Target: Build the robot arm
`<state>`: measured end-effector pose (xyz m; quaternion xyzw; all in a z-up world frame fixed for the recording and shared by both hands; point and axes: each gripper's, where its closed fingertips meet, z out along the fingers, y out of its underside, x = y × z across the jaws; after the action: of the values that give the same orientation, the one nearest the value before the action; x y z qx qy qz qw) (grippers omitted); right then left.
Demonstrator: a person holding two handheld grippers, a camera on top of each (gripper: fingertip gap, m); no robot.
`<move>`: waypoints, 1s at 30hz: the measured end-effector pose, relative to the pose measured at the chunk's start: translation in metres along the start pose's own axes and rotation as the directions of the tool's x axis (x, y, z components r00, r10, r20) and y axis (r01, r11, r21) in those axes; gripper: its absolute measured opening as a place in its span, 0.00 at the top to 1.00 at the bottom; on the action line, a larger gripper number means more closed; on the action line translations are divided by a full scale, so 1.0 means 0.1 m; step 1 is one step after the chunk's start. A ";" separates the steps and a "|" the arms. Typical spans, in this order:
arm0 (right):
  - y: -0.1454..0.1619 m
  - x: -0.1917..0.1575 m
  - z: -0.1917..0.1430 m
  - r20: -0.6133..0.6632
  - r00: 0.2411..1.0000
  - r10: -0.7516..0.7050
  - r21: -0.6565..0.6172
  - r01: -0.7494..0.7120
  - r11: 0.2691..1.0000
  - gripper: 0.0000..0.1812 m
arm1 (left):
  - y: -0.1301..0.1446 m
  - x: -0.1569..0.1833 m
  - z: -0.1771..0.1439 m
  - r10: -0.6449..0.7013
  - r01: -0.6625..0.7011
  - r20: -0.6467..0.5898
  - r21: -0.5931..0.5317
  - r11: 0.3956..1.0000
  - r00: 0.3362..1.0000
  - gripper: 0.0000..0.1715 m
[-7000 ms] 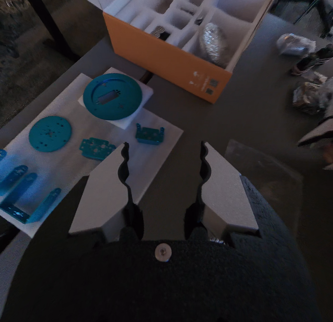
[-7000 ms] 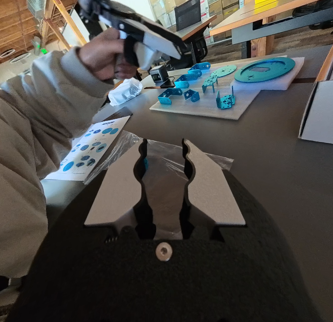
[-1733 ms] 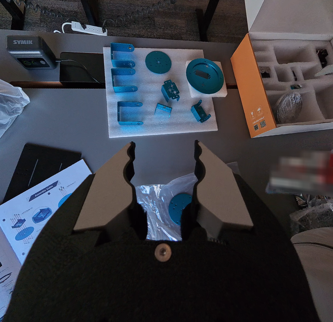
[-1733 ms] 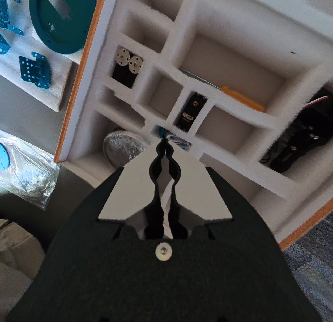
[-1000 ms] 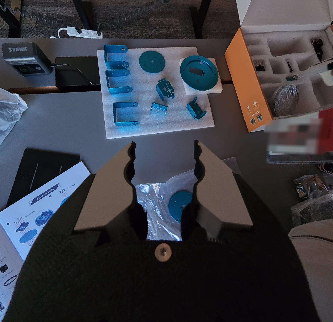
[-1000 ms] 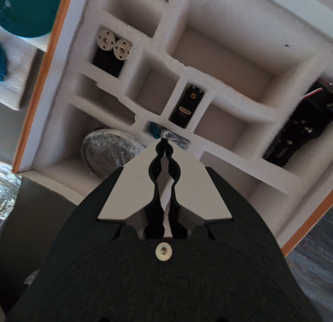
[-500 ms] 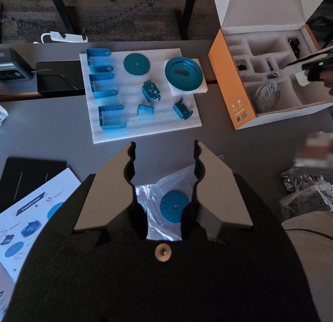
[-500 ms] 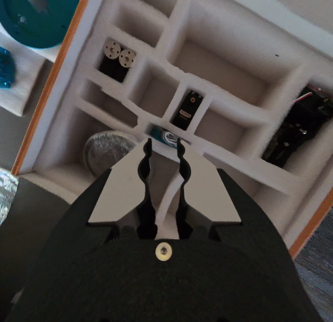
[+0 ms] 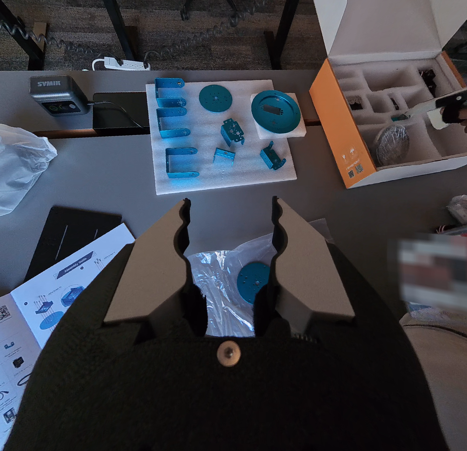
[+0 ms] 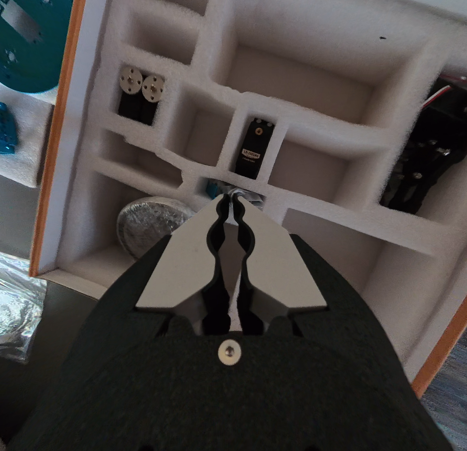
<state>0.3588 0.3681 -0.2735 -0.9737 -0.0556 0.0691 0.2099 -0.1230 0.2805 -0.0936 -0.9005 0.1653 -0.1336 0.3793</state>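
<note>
The right tongs are nearly closed, pinching a small clear plastic packet in a narrow compartment of the white foam insert inside the orange box. The left tongs are wide apart and empty above the grey worktop, over a clear bag containing a blue disc.

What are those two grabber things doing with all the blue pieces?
A person holds a grabber in each hand. The right gripper is down in the orange box, its fingers pinched shut on a small plastic packet in a foam slot. The left gripper hangs open above a clear bag with a blue disc on the table. The other blue parts lie on a white foam sheet, untouched.
</note>
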 end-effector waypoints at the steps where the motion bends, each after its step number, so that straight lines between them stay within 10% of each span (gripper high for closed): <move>1: 0.00 0.01 -0.02 -0.001 1.000 0.006 0.000 -0.006 1.000 0.99 | 0.00 0.00 -0.01 -0.002 0.002 0.001 0.002 1.000 1.000 0.63; 9: -0.12 -0.05 -0.28 -0.090 0.963 -0.254 -0.074 0.248 0.966 0.99 | 0.05 0.03 -0.05 -0.021 0.021 -0.012 0.011 1.000 1.000 0.63; 19: -0.35 -0.08 -1.05 0.295 0.944 0.149 0.145 -0.199 0.969 0.99 | -0.01 0.16 -0.10 -0.031 0.033 -0.042 0.045 0.998 0.999 0.63; 23: -0.57 -0.35 -1.53 0.657 0.698 0.284 0.143 -0.486 0.862 0.99 | -0.04 0.36 -0.07 -0.031 0.036 -0.118 0.040 0.999 0.993 0.65; 30: -0.77 -0.74 -2.35 0.924 0.304 0.233 0.034 -0.671 0.741 1.00 | -0.18 0.81 -0.09 0.063 -0.049 -0.221 0.067 0.997 0.973 0.65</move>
<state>0.3166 0.3333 -0.0209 -0.6942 0.1459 0.6269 0.3223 -0.0490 0.2545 -0.0651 -0.8628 0.2281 -0.2281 0.3892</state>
